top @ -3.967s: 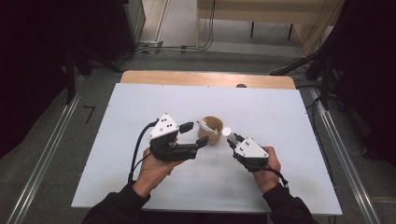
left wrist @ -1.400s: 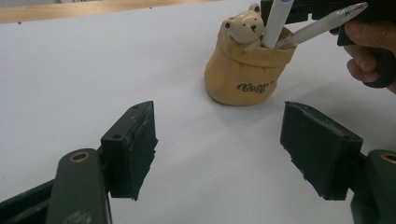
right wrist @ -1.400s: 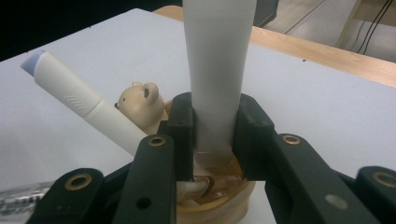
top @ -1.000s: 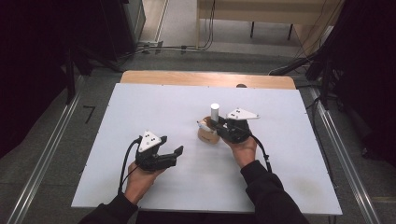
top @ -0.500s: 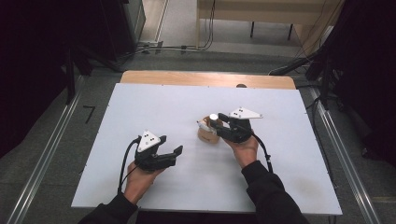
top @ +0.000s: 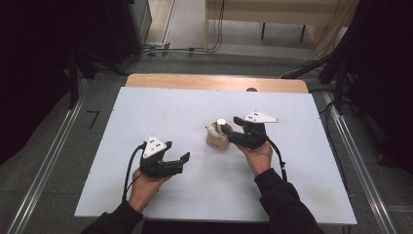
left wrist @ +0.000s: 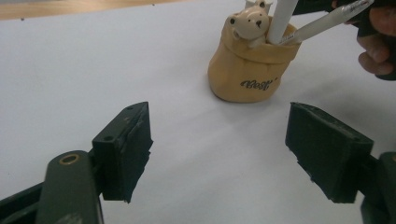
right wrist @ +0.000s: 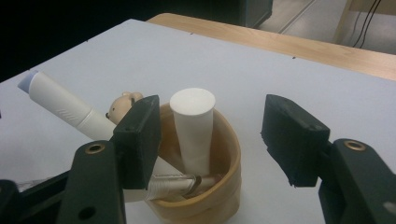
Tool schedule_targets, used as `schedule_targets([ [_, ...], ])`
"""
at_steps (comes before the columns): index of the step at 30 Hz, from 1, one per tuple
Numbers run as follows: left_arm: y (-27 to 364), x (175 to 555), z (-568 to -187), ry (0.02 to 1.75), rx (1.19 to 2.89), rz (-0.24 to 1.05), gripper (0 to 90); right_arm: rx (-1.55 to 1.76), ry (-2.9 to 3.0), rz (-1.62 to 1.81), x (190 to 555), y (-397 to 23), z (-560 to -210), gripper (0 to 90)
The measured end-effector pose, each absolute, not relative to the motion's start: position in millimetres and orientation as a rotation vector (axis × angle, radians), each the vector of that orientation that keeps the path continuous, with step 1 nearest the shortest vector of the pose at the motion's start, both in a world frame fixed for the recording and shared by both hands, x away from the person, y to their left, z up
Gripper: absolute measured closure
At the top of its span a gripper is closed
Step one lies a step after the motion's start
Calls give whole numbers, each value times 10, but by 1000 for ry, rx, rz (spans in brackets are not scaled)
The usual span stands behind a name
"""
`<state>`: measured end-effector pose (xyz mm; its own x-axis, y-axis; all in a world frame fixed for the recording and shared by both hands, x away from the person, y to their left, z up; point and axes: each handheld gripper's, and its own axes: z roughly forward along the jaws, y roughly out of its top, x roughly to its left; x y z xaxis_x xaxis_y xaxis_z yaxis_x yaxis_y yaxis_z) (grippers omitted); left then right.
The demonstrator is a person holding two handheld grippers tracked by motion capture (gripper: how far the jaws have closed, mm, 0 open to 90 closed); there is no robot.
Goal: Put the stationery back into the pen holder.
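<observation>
The right gripper has just opened wide, releasing the white tube into the bear-shaped holder; the left gripper rests open, empty.

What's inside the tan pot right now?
Inside the tan pot a thick white cylinder stands nearly upright, and a white pen leans out over the rim beside the bear figure. The pot's bottom is hidden by its wall.

A white table with a wooden far edge stands on a grey floor. Metal rails run along both sides. Dark curtains hang left and right. Cables lie far back, near a wooden bench.
</observation>
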<state>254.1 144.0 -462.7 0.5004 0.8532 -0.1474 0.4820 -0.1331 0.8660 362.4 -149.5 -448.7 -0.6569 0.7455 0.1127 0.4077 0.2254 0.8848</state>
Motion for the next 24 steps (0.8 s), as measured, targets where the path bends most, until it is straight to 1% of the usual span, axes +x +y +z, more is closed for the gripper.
schedule_targets([
  [3,1436,2547,-4633,1130,1786,482,198,1074,2166,1404,3621,-1517,-4477,341],
  [7,1453,2549,-4630,1140,1780,478,195,1076,2156,1386,3597,-1547,-4461,287],
  [12,1475,2561,-4638,1161,1768,487,156,1070,2124,1390,3537,-1626,-4450,277],
  [24,1496,2562,-4634,1173,1757,513,134,1085,2132,1375,3434,-1764,-4482,239],
])
